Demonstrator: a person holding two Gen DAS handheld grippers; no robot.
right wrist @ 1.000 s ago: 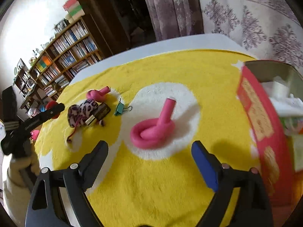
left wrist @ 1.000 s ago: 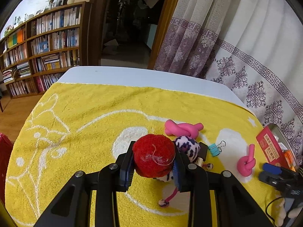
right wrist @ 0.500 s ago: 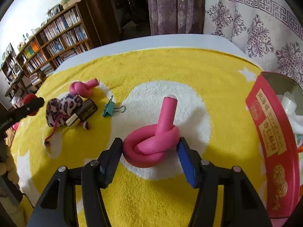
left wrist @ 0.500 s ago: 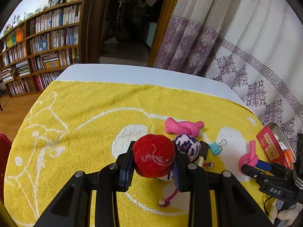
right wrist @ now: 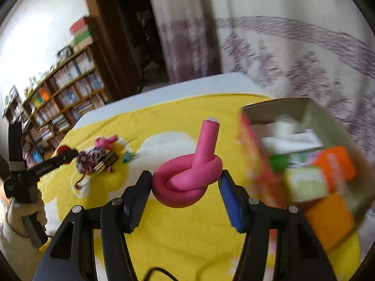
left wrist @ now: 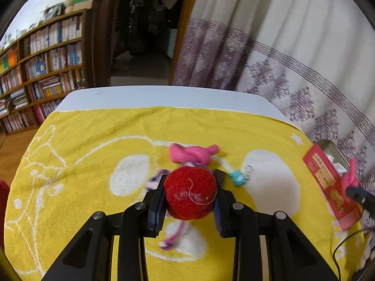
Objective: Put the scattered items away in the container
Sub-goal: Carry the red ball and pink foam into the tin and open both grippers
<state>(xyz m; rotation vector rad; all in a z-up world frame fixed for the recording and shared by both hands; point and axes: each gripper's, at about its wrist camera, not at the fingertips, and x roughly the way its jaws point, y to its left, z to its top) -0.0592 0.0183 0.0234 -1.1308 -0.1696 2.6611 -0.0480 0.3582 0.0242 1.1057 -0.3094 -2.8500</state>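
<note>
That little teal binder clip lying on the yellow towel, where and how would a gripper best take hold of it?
Grip the teal binder clip across its solid teal body, coming down from above. It lies flat on the yellow towel with its thin wire handles sticking out sideways; these look too slim to pinch. The body probably gives firmer faces.

Left gripper [left wrist: 190, 195] and right gripper [right wrist: 185, 186]: black frames, silver screws, ribbed blue pads; cream sleeve [right wrist: 10, 231].

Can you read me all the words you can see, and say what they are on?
Red box: gold characters on its side, too blurred to read.
Left gripper: white lettering along its black arm, too blurred to read.
Bookshelf: book spines too small to read.
Nothing else has words.
</note>
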